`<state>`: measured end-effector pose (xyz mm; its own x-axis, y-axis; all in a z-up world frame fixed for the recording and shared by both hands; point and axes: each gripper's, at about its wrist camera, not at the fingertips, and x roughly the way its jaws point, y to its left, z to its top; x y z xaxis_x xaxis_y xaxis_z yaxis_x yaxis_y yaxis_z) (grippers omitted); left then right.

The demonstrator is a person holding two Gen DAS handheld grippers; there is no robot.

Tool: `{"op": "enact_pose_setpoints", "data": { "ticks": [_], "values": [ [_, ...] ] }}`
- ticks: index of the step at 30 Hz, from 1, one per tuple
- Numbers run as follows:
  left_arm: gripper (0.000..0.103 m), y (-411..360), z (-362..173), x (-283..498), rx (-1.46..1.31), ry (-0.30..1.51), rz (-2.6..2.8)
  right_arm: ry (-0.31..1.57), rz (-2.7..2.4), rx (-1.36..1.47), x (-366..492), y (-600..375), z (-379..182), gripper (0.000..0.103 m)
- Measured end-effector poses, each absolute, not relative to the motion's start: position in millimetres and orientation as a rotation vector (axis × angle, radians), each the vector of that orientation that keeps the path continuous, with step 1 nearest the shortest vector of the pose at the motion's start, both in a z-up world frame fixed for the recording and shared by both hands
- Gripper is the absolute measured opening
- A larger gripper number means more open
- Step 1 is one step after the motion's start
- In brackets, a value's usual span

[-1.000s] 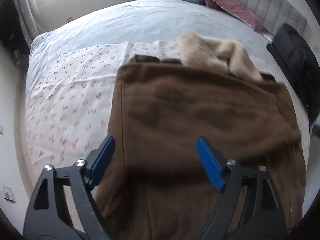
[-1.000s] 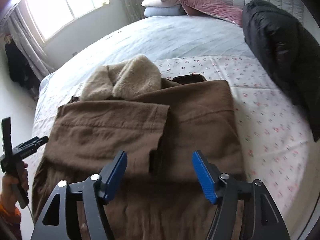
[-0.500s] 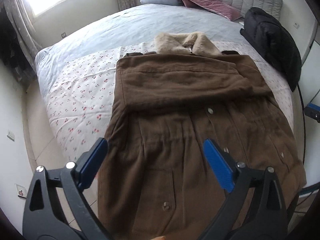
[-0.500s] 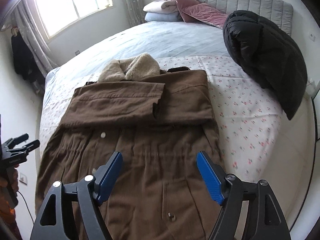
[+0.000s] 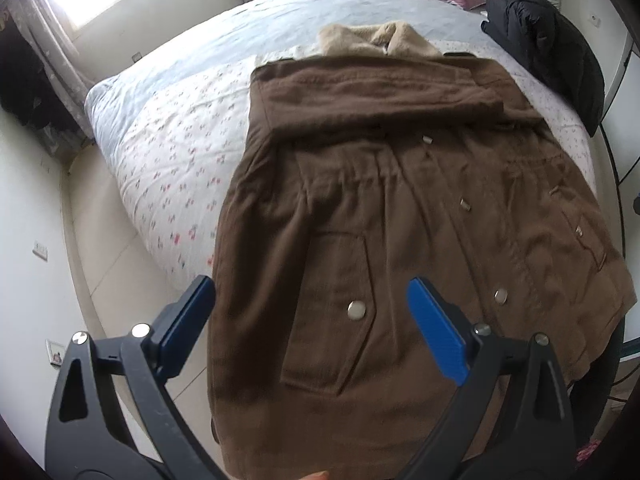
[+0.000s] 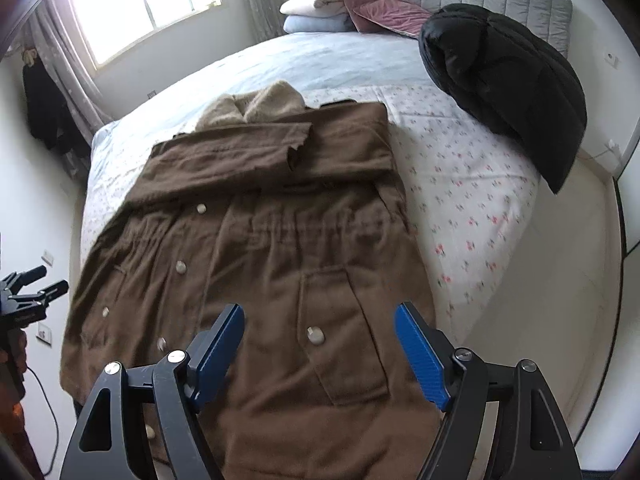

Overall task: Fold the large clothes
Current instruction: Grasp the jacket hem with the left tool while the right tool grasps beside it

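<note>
Item: brown coat (image 5: 400, 208), long, fleece collar (image 5: 376, 40), snap buttons, two flap pockets; lies front-up on the bed (image 5: 176, 152), collar toward the headboard, hem hanging over the foot edge nearest the claws. Both sleeves are already folded across the chest in a flat band. Handling, judged: thick, heavy cloth, soft and limp, not slippery or fragile; it will sag and drag if lifted at one point, so each claw should take a hem corner, or the side seams level with the pockets, pinching through both layers. Left claw (image 5: 316, 332): wide open, nothing between the pads, hovering over the left pocket. Right claw (image 6: 320, 348): open and empty, above the right pocket. Edges and room: floral sheet bare on either side of the coat; a black puffer jacket (image 6: 508, 92) sits well apart at the bed's right edge, pillows (image 6: 320, 12) farther off at the head. The lengthwise fold toward the collar looks unobstructed; floor lies close below the hem.
</note>
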<state>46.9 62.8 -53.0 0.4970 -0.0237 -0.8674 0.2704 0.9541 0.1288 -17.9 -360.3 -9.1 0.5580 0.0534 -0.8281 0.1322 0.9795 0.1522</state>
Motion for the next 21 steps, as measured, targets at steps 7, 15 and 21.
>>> {"op": "enact_pose_setpoints", "data": {
  "ticks": [7, 15, 21],
  "values": [
    [0.097, 84.7, -84.0, 23.6, 0.201, 1.116, -0.159, 0.997, -0.073, 0.269, -48.4, -372.0, -34.2, 0.079],
    [0.097, 117.7, -105.6, 5.6, 0.170, 1.171, -0.183, 1.012, -0.105, 0.406, -75.0, -404.1, -55.4, 0.079],
    [0.097, 163.2, -107.7, 2.1, -0.028, 1.183, -0.360, 1.032, -0.071, 0.506, -81.9, -431.7, -73.5, 0.079]
  ]
}}
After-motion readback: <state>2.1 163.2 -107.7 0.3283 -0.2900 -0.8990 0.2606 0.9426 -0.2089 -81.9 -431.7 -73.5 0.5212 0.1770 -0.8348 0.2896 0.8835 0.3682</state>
